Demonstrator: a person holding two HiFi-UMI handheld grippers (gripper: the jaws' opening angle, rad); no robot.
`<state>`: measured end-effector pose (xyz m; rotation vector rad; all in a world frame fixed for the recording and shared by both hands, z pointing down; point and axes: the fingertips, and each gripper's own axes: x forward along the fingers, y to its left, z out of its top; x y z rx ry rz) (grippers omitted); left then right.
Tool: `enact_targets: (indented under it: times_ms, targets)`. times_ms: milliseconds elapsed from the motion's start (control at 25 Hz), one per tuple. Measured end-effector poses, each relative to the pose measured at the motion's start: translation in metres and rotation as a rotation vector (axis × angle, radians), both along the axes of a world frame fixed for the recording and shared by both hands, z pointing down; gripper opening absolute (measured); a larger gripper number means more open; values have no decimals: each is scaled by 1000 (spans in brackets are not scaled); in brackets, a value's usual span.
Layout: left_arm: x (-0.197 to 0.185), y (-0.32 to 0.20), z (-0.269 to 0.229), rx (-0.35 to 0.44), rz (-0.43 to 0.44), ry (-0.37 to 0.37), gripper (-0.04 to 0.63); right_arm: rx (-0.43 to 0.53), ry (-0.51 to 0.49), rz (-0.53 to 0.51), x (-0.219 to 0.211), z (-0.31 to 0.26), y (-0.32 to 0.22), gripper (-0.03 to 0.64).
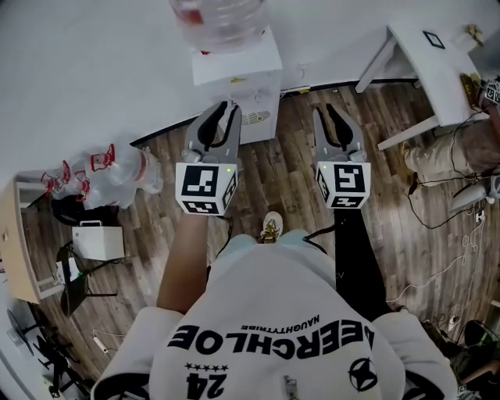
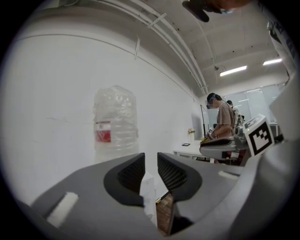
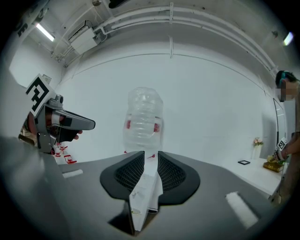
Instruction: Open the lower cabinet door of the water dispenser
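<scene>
The white water dispenser (image 1: 237, 78) stands against the wall with a clear bottle (image 1: 219, 19) on top. Its front panel with a vent (image 1: 256, 117) faces me; the lower door is mostly hidden from above. My left gripper (image 1: 226, 105) is held level with its tips just in front of the dispenser's left front. My right gripper (image 1: 333, 109) is level too, to the right of the dispenser and apart from it. Both stand open by a narrow gap with nothing between the jaws. The dispenser (image 2: 149, 187) (image 3: 143, 192) and bottle (image 2: 115, 124) (image 3: 144, 119) show ahead of the left gripper (image 2: 151, 161) and the right gripper (image 3: 150, 159).
Empty water bottles (image 1: 117, 172) lie on the wood floor at the left, near a wooden cabinet (image 1: 16, 242) and a black stand (image 1: 78, 273). A white table (image 1: 426, 55) stands at the right, with another person (image 1: 461, 148) and loose cables (image 1: 453, 234) beside it.
</scene>
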<state>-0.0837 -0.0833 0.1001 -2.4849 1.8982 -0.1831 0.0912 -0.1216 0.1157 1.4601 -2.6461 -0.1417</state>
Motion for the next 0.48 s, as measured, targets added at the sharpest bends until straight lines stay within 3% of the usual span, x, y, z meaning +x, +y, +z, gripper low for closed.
enact_targets:
  times_ms: [480]
  targets:
    - [0, -20, 0, -18, -18, 4, 103, -12, -25, -21, -2, 1, -24, 71]
